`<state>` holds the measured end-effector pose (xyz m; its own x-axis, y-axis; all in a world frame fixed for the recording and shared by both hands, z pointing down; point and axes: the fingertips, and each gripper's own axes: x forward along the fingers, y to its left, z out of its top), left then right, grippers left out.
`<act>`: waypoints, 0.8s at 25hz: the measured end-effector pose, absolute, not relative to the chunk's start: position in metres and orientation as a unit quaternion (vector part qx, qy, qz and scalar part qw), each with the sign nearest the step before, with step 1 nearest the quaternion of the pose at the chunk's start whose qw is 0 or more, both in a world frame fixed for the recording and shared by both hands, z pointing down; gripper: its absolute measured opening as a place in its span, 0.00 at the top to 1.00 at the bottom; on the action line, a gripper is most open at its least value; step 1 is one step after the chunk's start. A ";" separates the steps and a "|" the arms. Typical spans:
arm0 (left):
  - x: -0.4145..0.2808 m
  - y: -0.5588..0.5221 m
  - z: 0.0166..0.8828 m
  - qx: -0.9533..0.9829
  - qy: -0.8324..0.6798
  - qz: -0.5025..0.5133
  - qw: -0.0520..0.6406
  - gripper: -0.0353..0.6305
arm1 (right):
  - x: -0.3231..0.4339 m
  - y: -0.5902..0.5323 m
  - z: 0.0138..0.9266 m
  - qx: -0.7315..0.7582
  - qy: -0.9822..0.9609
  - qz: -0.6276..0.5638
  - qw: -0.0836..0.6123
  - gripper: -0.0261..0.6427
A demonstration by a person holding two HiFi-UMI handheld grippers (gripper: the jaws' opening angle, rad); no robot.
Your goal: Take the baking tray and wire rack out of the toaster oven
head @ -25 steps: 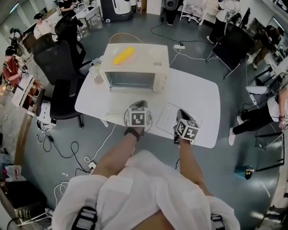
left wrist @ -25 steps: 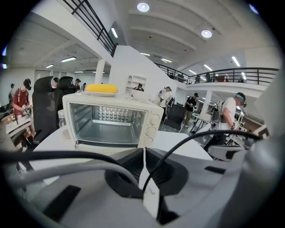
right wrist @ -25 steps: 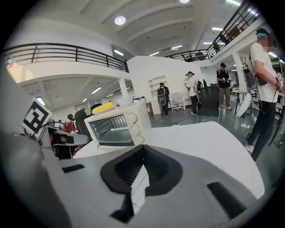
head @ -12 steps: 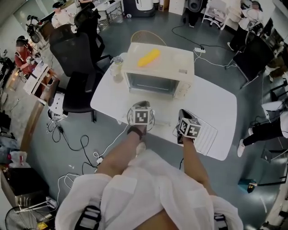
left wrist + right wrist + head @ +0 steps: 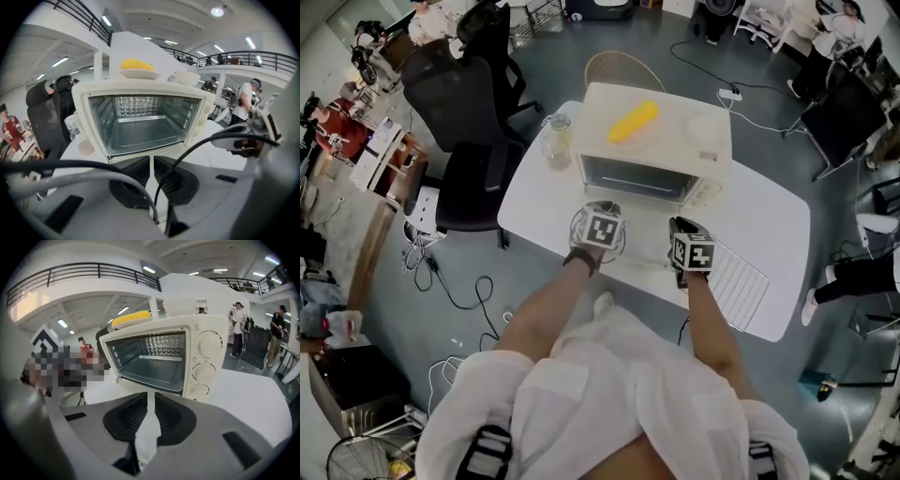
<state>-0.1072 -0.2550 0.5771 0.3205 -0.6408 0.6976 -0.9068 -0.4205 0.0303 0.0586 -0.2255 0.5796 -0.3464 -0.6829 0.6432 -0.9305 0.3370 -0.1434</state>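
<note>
The cream toaster oven [image 5: 654, 141] stands at the back of the white table [image 5: 773, 220]. Both gripper views look straight into its cavity [image 5: 140, 126], which holds only a bare metal floor [image 5: 157, 369]; the door looks let down. A wire rack [image 5: 739, 281] lies flat on the table to the right. I cannot make out a baking tray. My left gripper [image 5: 600, 214] [image 5: 151, 159] hovers just before the oven's left half, shut and holding nothing. My right gripper [image 5: 682, 228] [image 5: 150, 397] faces the right half beside the knobs [image 5: 206, 345]; its jaws have just been opening and nothing is between them.
A plate with a yellow item [image 5: 633, 122] and a white bowl [image 5: 705, 131] sit on top of the oven. A clear jar [image 5: 555, 141] stands at its left. Black office chairs [image 5: 473, 178] and a wicker chair [image 5: 619, 70] ring the table; people stand at the room's edges.
Both grippers have moved forward toward the oven front. The right one has left the wire rack, which now lies to its right.
</note>
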 end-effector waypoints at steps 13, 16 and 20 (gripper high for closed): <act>-0.095 -0.303 0.617 0.834 -0.309 0.446 0.102 0.88 | 0.015 -0.283 0.618 0.394 -0.797 0.094 0.448 0.78; -0.093 -0.307 0.627 0.836 -0.269 0.470 0.086 0.76 | 0.013 -0.290 0.627 0.367 -0.792 0.065 0.483 0.78; -0.094 -0.315 0.641 0.830 -0.224 0.510 0.040 0.75 | 0.011 -0.296 0.641 0.330 -0.784 0.030 0.525 0.77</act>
